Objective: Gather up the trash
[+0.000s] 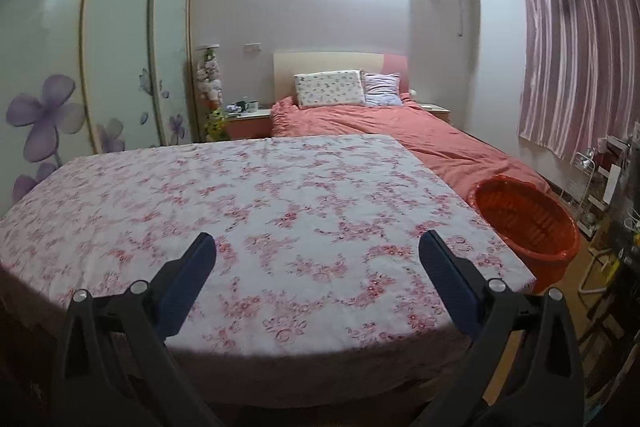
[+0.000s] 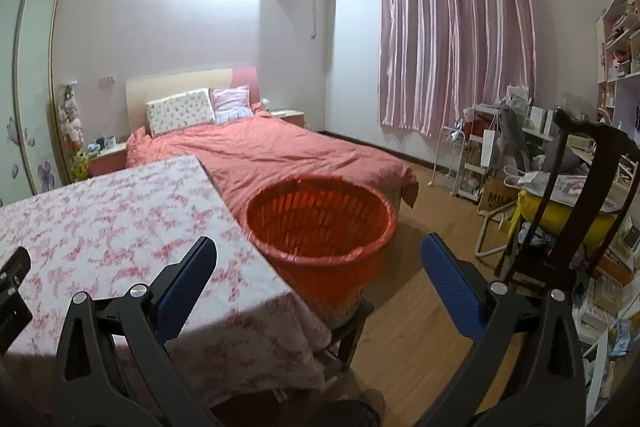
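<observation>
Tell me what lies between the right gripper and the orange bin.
Only the near corner of the flowered tablecloth and open air lie between the right gripper and the orange bin; the right wrist view shows this.

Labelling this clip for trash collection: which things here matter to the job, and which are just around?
Job:
- orange basket
- left gripper, open
- right gripper, open
No trash visible on the table.

Just around:
- floral-cloth table
- bed
- pillows
- curtain
- dark chair

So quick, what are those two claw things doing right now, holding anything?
Left gripper: open, holding nothing.
Right gripper: open, holding nothing.
</observation>
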Demonstrator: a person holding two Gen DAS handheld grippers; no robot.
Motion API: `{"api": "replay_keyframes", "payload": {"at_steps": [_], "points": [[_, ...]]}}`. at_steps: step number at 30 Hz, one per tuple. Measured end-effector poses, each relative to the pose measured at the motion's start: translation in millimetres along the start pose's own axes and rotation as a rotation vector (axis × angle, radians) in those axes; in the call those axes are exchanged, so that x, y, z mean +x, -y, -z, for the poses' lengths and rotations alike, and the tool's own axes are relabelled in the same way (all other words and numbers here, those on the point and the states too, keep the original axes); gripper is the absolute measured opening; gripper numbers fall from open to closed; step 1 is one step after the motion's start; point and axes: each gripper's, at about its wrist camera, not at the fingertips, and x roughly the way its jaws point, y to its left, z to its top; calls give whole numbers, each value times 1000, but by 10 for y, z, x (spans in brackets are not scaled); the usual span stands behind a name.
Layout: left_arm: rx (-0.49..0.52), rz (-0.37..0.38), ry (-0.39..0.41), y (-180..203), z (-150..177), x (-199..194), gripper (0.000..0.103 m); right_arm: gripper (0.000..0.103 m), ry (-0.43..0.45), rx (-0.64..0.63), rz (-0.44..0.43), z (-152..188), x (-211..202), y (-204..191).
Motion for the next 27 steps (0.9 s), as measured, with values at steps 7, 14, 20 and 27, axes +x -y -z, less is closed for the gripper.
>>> {"api": "replay_keyframes", "payload": {"at_steps": [7, 14, 20, 27], "points": [[-32, -7, -44, -50, 60, 22, 99, 101, -61, -13, 1, 93, -9, -88], [-39, -3, -93, -33, 127, 84, 99, 101, -95, -16, -8, 180, -19, -109], [-41, 10, -114, -23, 161, 103, 99, 101, -115, -16, -13, 201, -7, -107], [-43, 26, -116, -7, 164, 78, 99, 101, -127, -8, -20, 195, -9, -97]]}}
